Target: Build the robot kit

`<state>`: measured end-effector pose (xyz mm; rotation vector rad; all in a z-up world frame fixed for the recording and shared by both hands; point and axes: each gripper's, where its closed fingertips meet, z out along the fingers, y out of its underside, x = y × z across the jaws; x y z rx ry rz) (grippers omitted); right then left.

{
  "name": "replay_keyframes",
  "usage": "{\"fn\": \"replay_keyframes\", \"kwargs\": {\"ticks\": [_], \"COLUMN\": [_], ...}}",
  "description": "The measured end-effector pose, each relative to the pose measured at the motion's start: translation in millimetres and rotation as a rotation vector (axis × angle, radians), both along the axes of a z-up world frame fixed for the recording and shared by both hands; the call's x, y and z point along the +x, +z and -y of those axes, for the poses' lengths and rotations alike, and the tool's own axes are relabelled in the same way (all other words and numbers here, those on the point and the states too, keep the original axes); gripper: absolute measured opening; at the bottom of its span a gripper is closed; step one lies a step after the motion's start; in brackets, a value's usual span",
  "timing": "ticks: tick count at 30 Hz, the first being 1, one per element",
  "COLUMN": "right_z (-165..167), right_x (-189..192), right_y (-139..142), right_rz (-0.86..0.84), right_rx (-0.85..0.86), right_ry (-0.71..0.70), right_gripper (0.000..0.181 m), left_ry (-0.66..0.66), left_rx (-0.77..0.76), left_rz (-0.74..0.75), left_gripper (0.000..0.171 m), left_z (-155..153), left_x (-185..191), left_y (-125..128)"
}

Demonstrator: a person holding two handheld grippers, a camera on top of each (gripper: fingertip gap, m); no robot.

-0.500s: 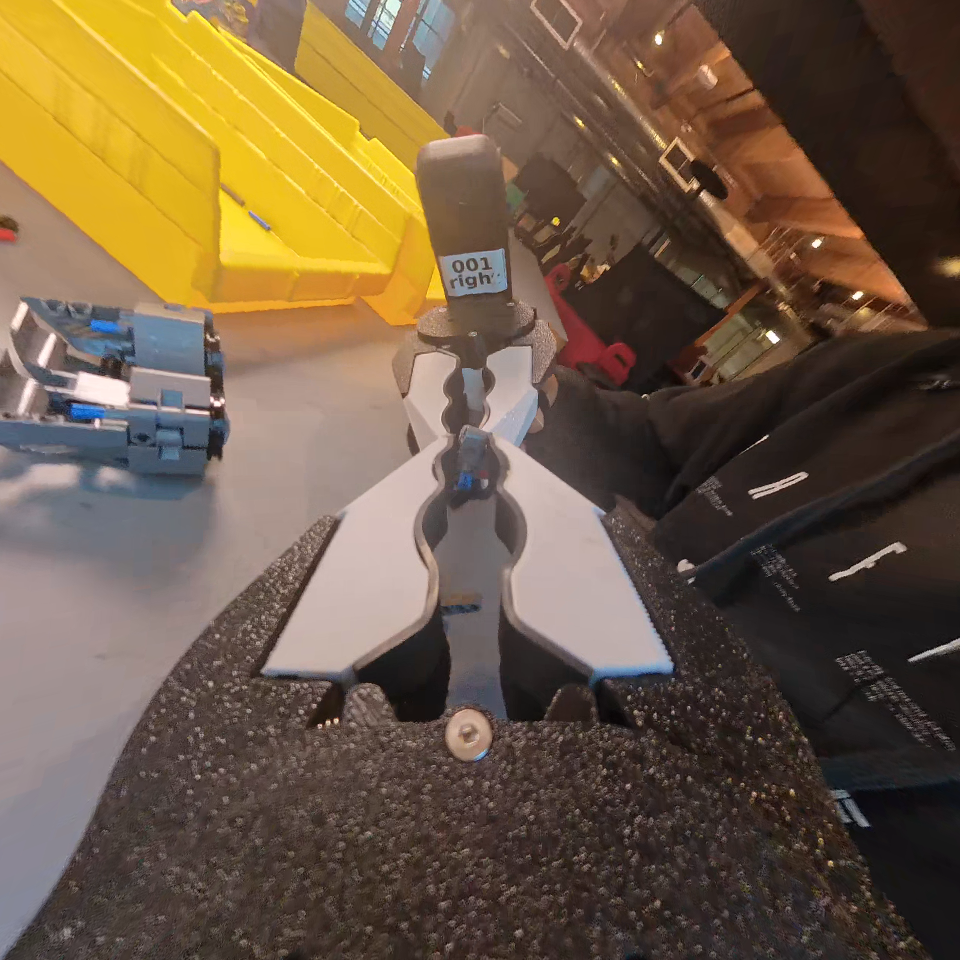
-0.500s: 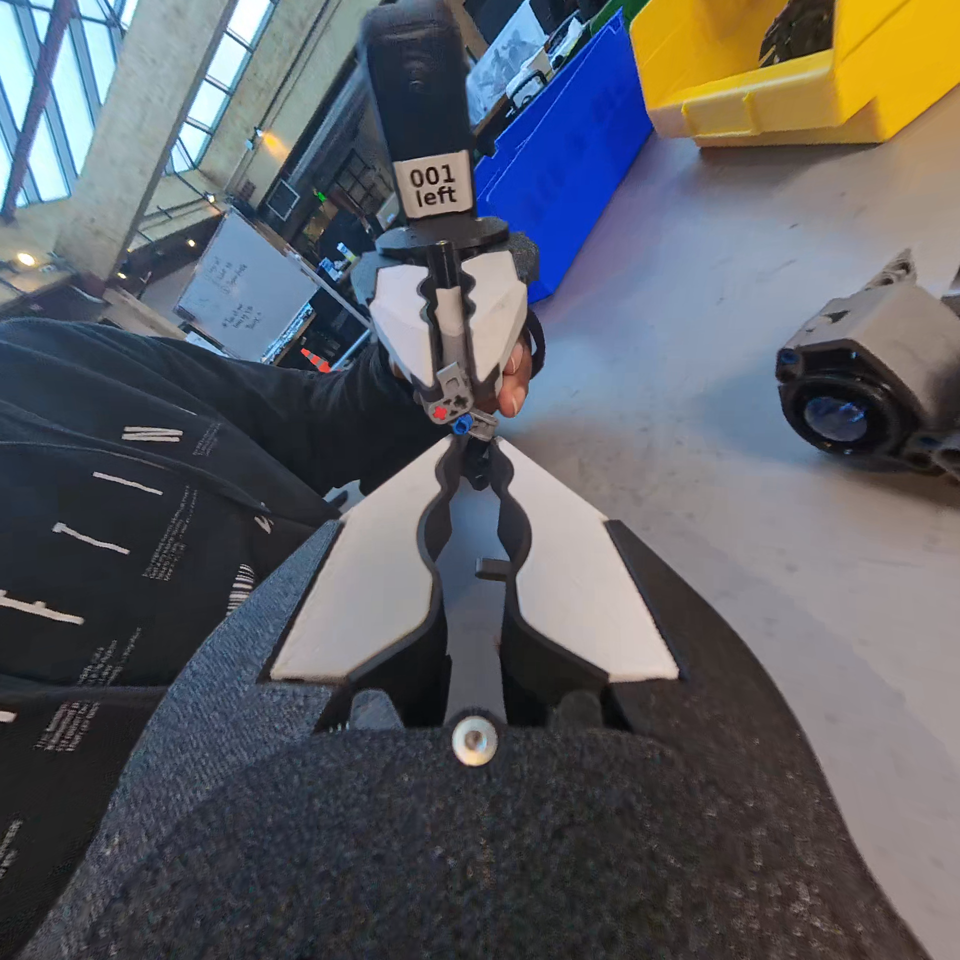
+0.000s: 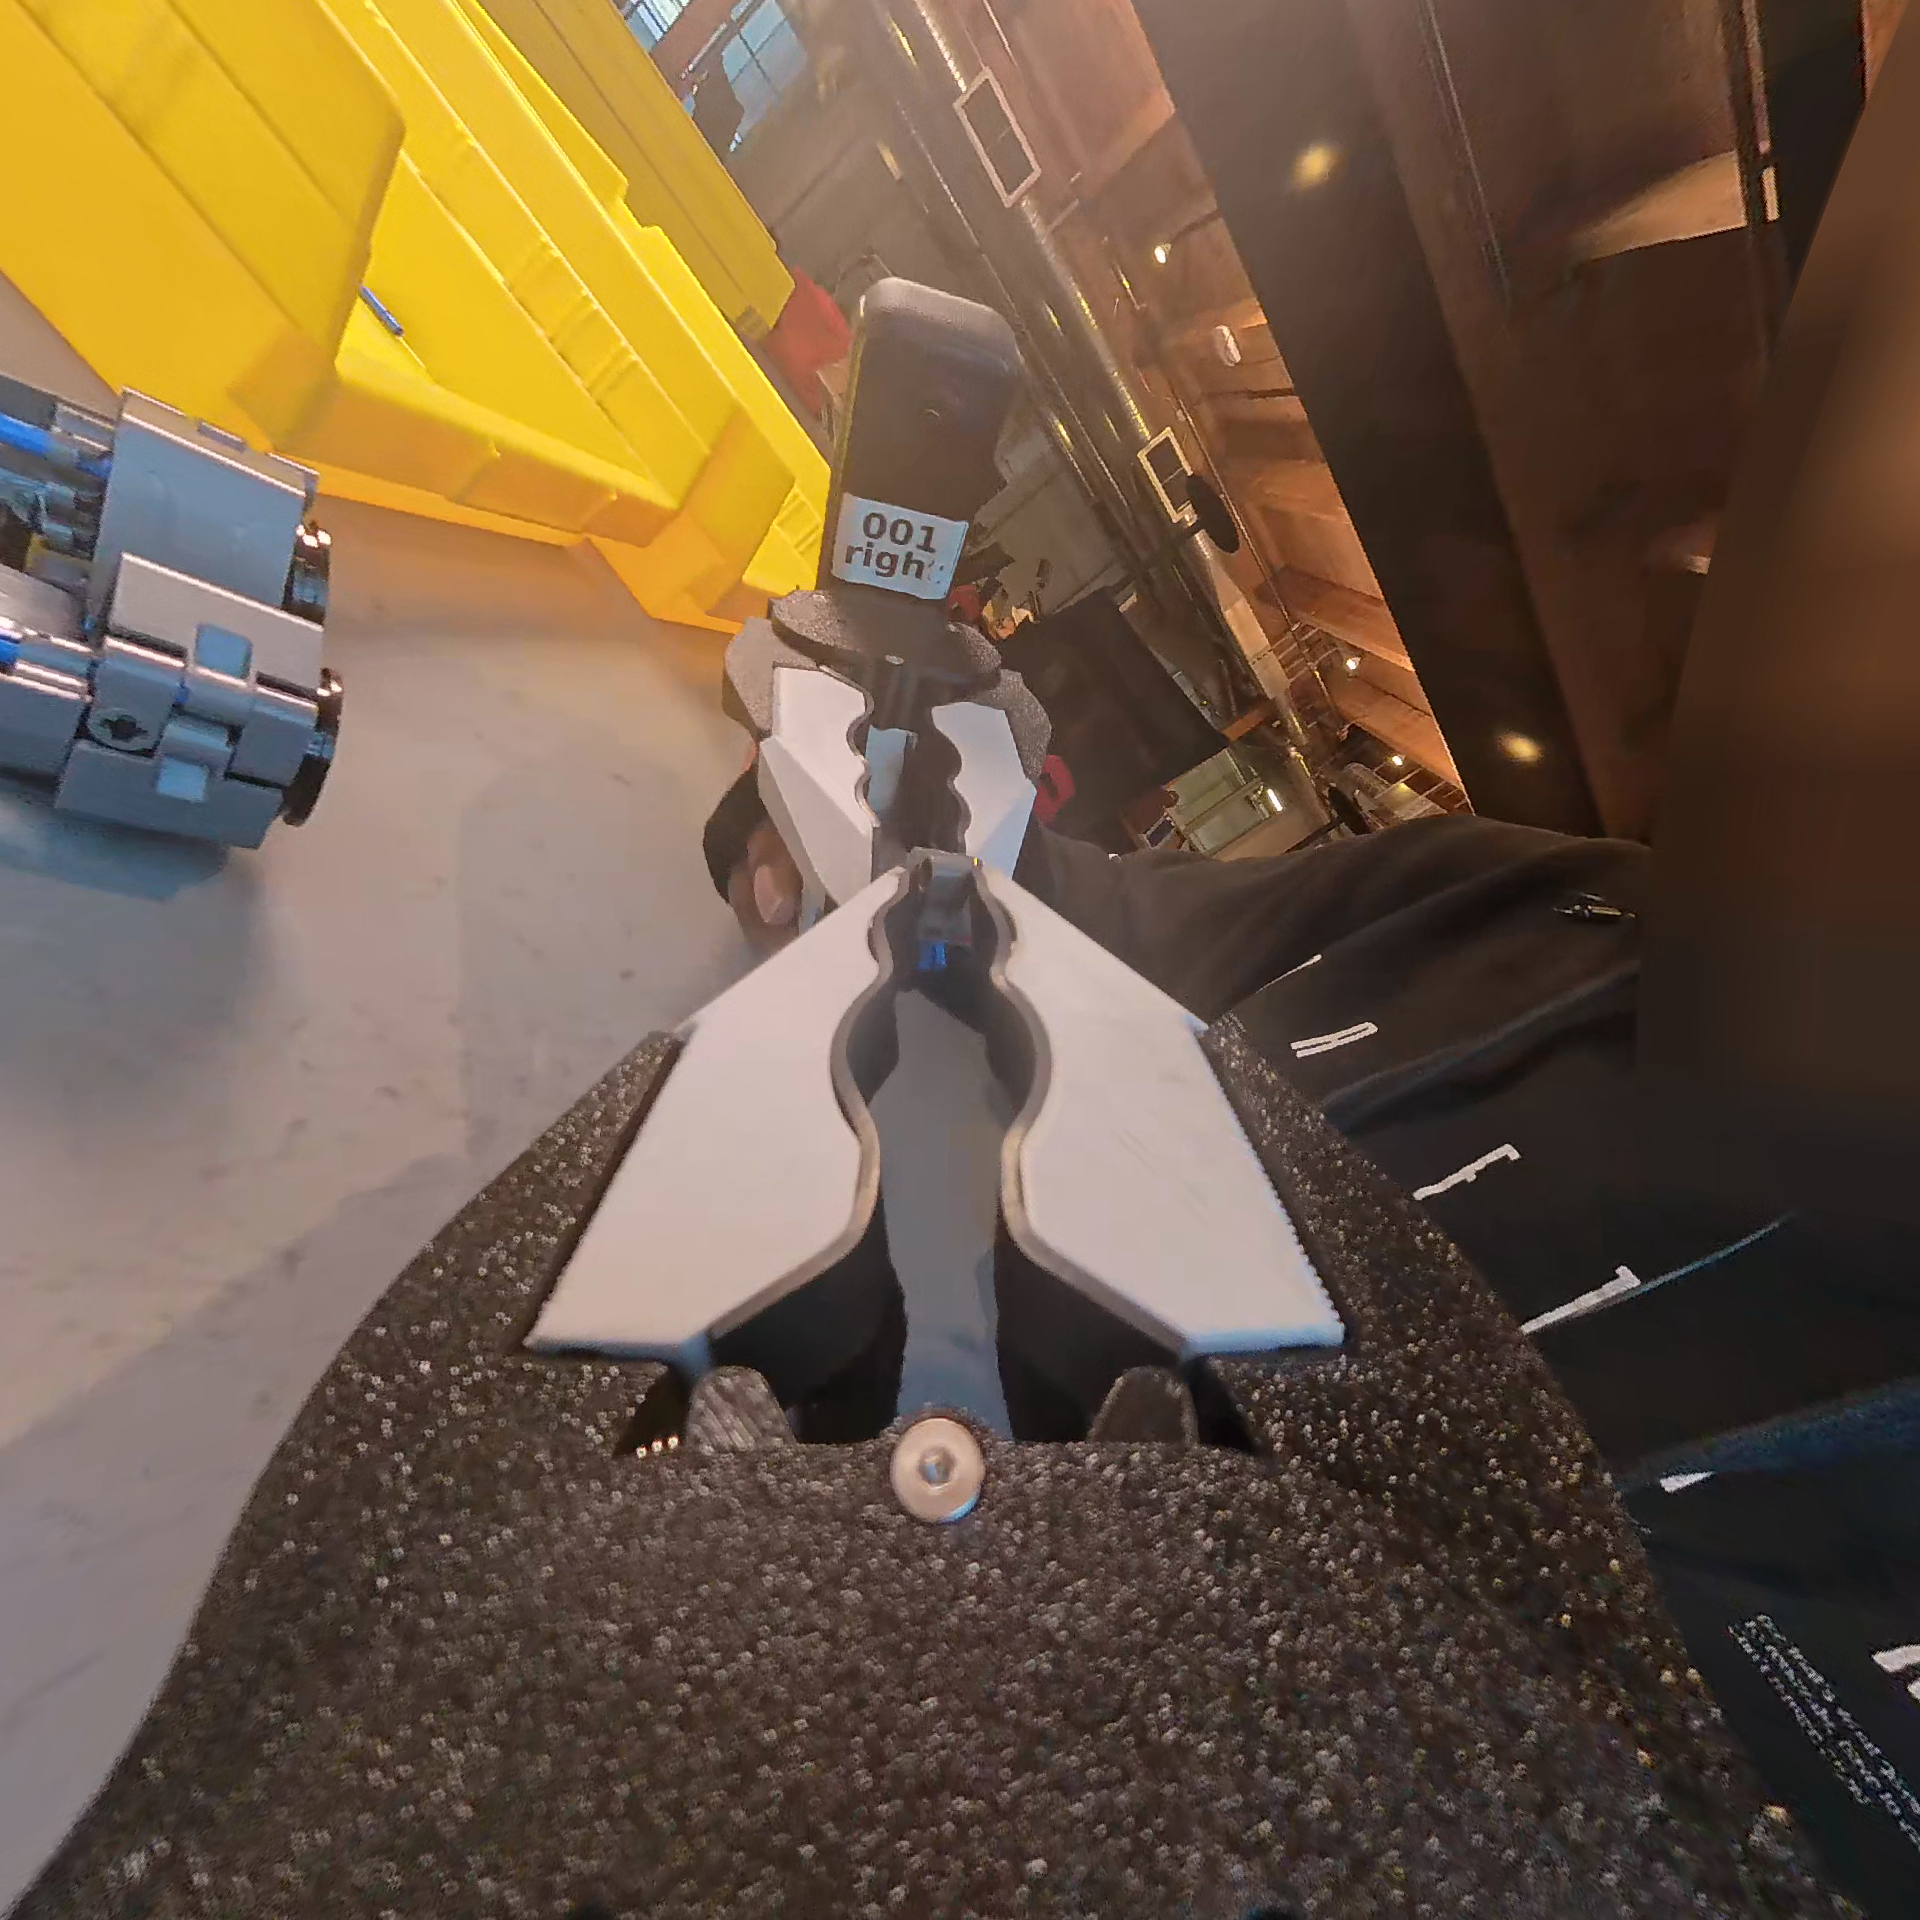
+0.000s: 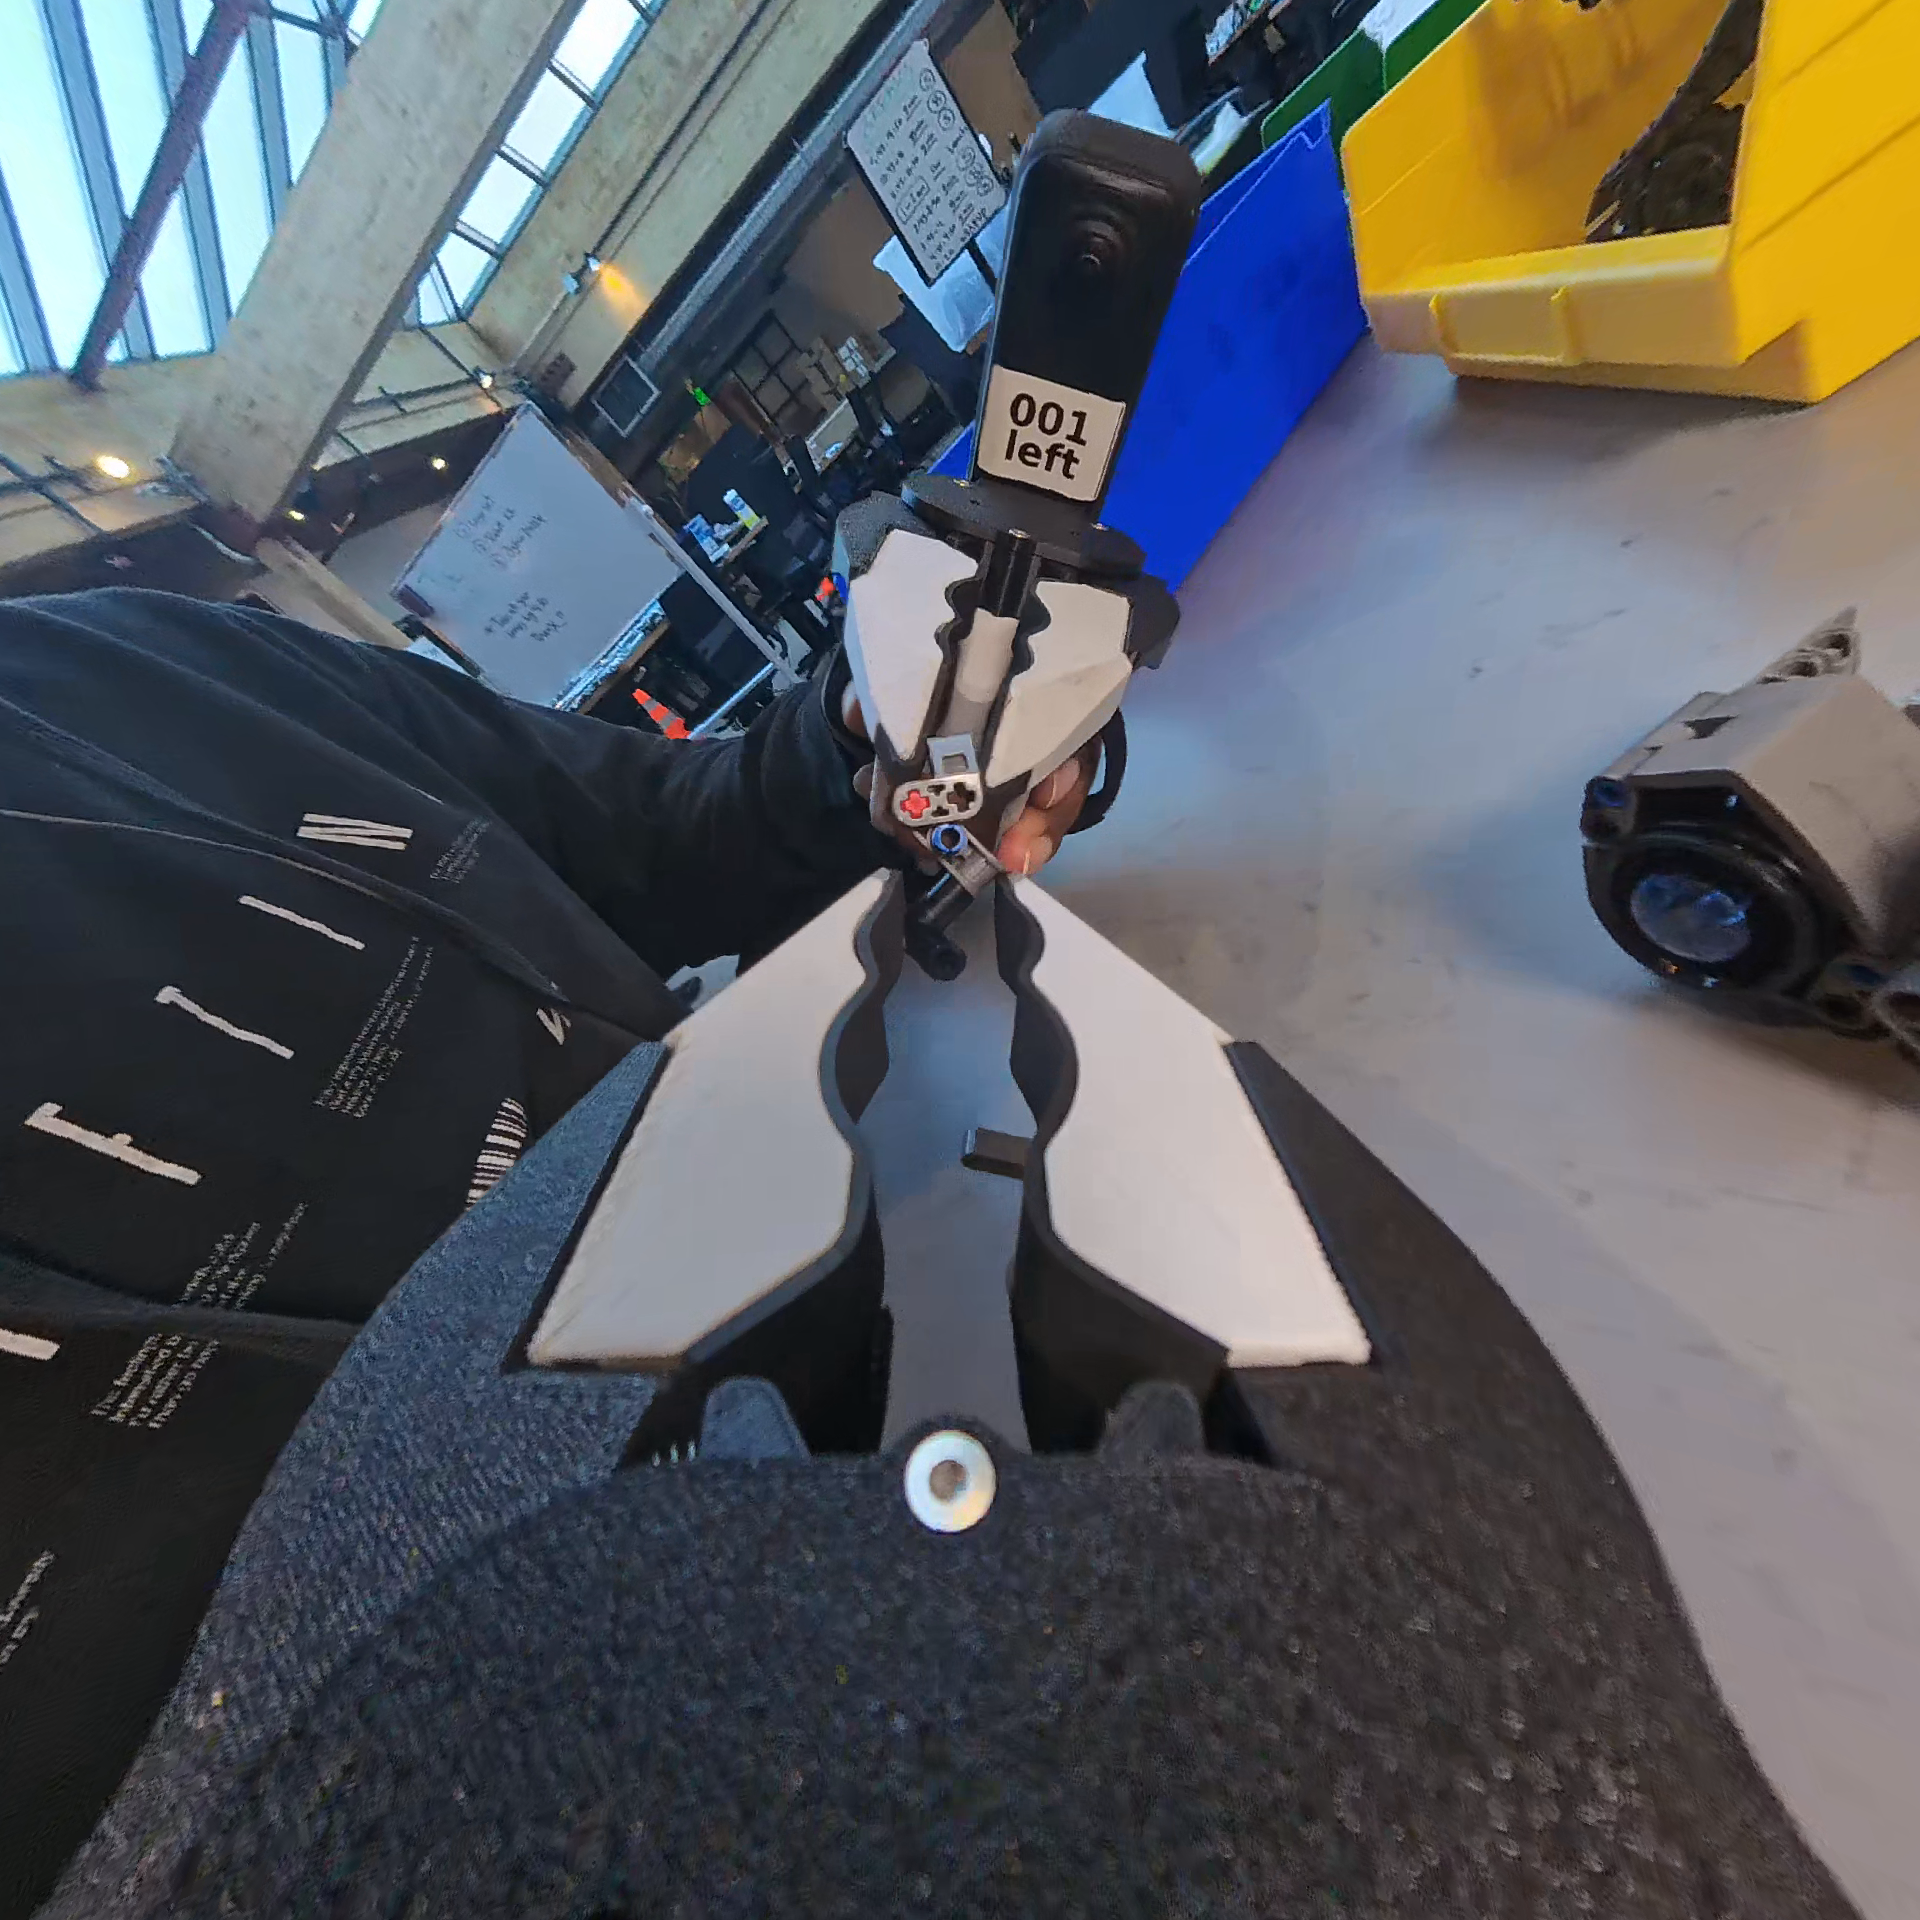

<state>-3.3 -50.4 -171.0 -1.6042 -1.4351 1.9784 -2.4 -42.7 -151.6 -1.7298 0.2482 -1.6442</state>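
The left gripper (image 3: 940, 883) and right gripper (image 4: 951, 883) meet tip to tip above the grey table (image 3: 364, 1039). The left gripper's jaws pinch a small grey connector piece (image 4: 940, 795) with red and black cross holes; the right gripper's jaws are pressed onto a black pin (image 4: 935, 914) hanging just below it, its long axis roughly in line with both tools. A grey motor block (image 4: 1756, 862) lies well apart, toward the yellow bins (image 3: 468, 312). Compared with half a second ago, both grippers have tilted and the block sits nearer the left view's edge.
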Motion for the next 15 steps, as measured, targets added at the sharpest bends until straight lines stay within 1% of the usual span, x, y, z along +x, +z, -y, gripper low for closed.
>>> {"fn": "replay_keyframes", "kwargs": {"ticks": [3, 9, 12, 15], "right_z": [1.2, -1.1, 0.3, 4.0], "right_x": [1.7, 1.6, 1.6, 2.8], "right_y": [2.6, 1.9, 1.1, 2.3], "right_rz": [-0.006, 0.000, -0.003, -0.029], "right_rx": [-0.056, -0.074, -0.044, 0.033], "right_ry": [0.023, 0.019, 0.021, 0.031], "right_gripper": [0.018, 0.018, 0.015, 0.012], "left_ry": [-0.005, -0.011, -0.020, -0.025], "left_rx": [-0.007, 0.019, 0.073, 0.092], "left_rz": [0.016, -0.020, -0.085, -0.093], "left_gripper": [0.009, 0.009, 0.009, 0.009], "left_z": [0.1, 1.8, 5.2, 6.9], "left_x": [-1.0, 2.1, 6.7, 7.7], "left_y": [1.0, -0.8, -1.8, 0.1]}}
